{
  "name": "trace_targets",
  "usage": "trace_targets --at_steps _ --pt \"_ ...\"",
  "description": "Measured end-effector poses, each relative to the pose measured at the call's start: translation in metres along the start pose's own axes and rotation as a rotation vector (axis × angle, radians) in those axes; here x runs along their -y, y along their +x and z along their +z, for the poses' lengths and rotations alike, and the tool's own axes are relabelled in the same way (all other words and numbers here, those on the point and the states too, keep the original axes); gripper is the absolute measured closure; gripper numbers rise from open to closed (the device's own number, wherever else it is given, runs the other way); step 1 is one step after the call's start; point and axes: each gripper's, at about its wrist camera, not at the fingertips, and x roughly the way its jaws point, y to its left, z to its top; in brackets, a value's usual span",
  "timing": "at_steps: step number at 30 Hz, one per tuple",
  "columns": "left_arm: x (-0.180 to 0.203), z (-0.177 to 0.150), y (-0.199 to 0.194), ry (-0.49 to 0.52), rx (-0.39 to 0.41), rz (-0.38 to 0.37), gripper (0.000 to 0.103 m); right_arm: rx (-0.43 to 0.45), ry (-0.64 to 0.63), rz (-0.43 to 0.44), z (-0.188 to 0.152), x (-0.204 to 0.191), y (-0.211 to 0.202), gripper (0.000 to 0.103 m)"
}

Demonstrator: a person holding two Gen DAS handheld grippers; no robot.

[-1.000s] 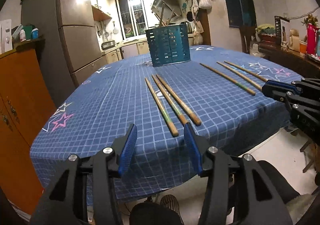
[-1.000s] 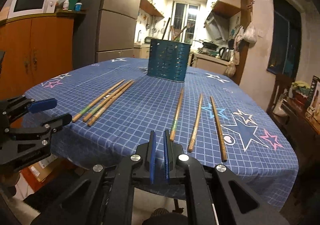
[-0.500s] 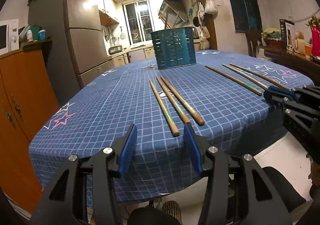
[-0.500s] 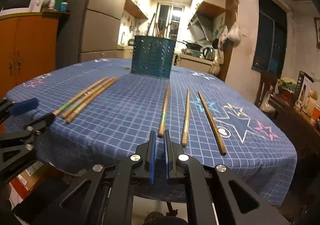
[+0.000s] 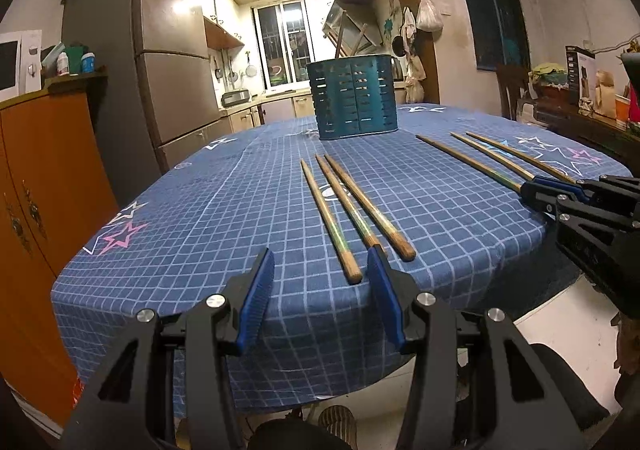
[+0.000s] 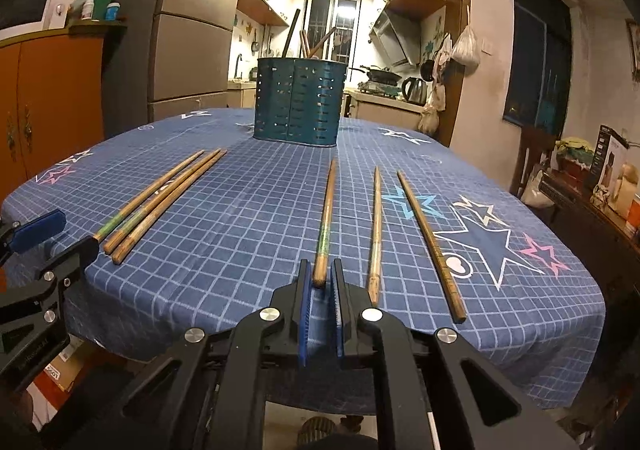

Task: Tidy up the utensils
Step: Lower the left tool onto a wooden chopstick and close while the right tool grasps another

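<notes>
A teal slotted utensil holder (image 5: 352, 96) (image 6: 299, 101) stands at the far side of the blue checked tablecloth (image 5: 224, 210), with a few sticks in it. Three wooden chopsticks (image 5: 348, 210) (image 6: 160, 200) lie together on the left, three more (image 6: 374, 226) (image 5: 496, 160) spread on the right. My left gripper (image 5: 320, 262) is open, empty, just short of the left group's near ends. My right gripper (image 6: 320, 274) is slightly open, its pads either side of the near end of the green-banded chopstick (image 6: 325, 222), not clamped.
An orange cabinet (image 5: 40, 178) with a microwave stands at the left, a grey fridge (image 5: 168, 62) behind it. A dark sideboard (image 6: 592, 210) with boxes runs along the right. The table's near edge drops to the floor below both grippers.
Both grippers have moved forward and lower toward the table edge. The right gripper's jaws have parted a little around the chopstick end. The left gripper stays open.
</notes>
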Motion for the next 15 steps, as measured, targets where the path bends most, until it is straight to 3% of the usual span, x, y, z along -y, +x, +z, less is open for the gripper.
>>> trace_targets --at_steps 7,15 --pt "0.0078 -0.0042 -0.0014 0.015 0.012 -0.047 0.086 -0.008 -0.004 -0.011 0.0015 -0.0032 0.0037 0.092" --pt "0.0019 -0.0019 0.0016 -0.013 0.000 -0.071 0.087 -0.007 0.012 -0.009 0.0012 -0.0030 0.0059 0.092"
